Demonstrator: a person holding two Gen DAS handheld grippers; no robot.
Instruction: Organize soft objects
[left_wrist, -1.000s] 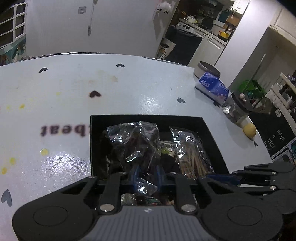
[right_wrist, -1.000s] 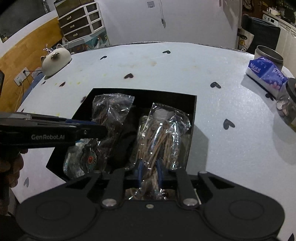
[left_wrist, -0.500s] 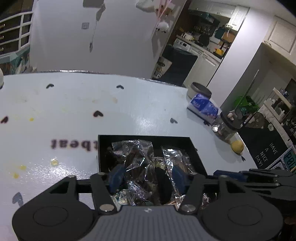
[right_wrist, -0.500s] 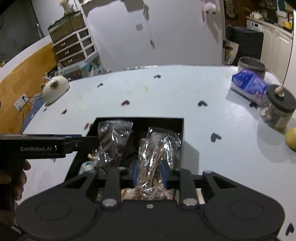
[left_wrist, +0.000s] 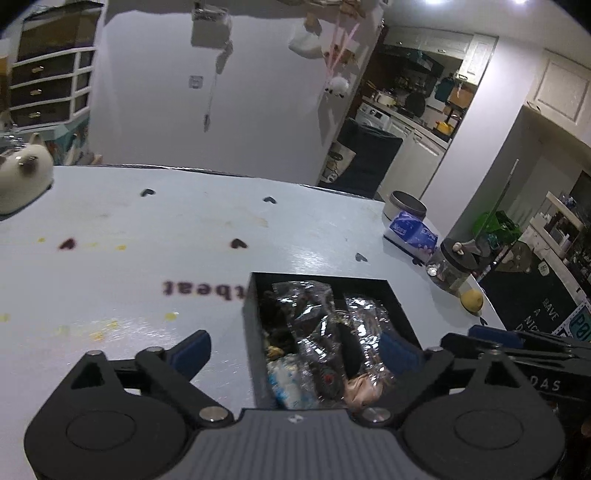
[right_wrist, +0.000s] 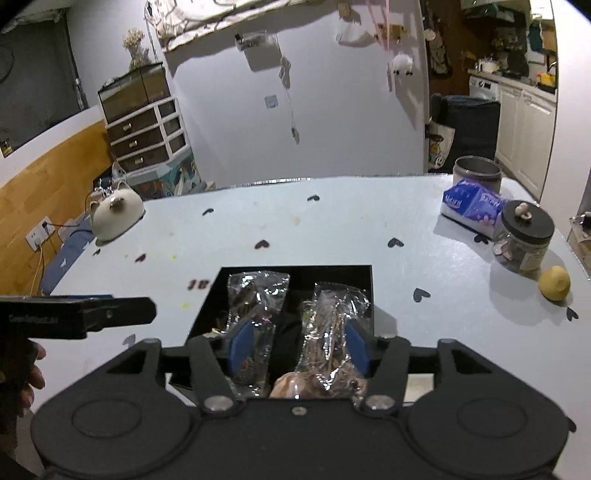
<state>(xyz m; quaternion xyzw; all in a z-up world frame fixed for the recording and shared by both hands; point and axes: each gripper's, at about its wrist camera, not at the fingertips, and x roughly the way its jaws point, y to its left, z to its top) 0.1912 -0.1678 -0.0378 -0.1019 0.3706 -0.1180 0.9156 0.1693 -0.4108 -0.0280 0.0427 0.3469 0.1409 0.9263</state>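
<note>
Black box on the table sits just beyond my fingers, crinkly clear bags lying inside. My left fingers have just been spreading and stand wide, pinching nothing; my right fingers have been opening too, the stick-filled bag loose between them. Only the right view shows my hand; only the left shows the table's lettering.

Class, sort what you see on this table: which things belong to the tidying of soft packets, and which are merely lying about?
Belongs to the job:
black box
left plastic packet
right plastic packet

Lying about:
tissue pack
lidded glass jar
lemon
metal tin
white teapot
</note>
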